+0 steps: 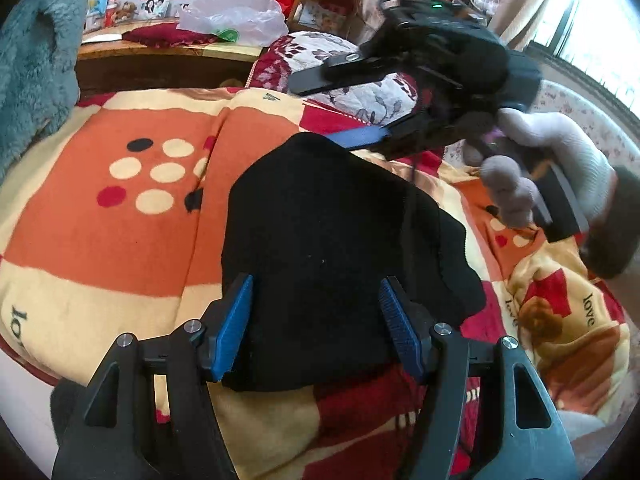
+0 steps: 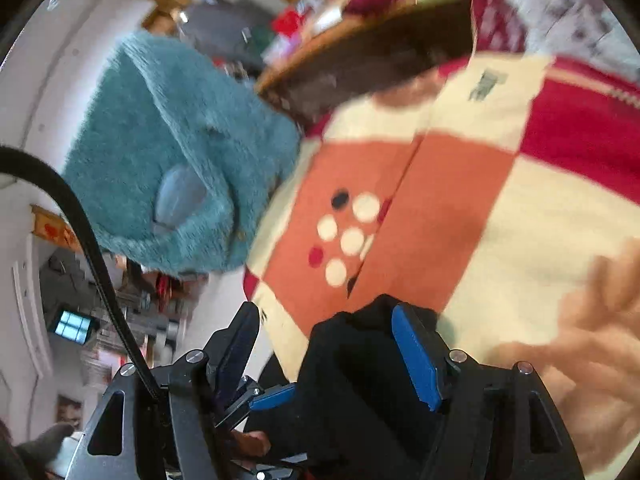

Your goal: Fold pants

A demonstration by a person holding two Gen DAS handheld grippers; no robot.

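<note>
The black pants (image 1: 320,220) lie folded into a compact bundle on a patterned blanket (image 1: 120,240). My left gripper (image 1: 316,282) hovers over their near end, open, with a blue pad on either side of the cloth. My right gripper (image 1: 314,114) is held by a gloved hand (image 1: 560,148) above the far edge of the pants, open with nothing in its jaws. In the blurred right wrist view the right gripper (image 2: 326,310) stands open over the pants (image 2: 360,380) and the blanket (image 2: 440,200).
A fluffy teal garment (image 1: 32,60) (image 2: 168,140) lies at the blanket's left edge. Behind the blanket are a floral quilt (image 1: 320,52) and a wooden shelf (image 1: 160,52) bearing a plastic bag (image 1: 232,12) and small items. A black cable (image 2: 80,220) crosses the right wrist view.
</note>
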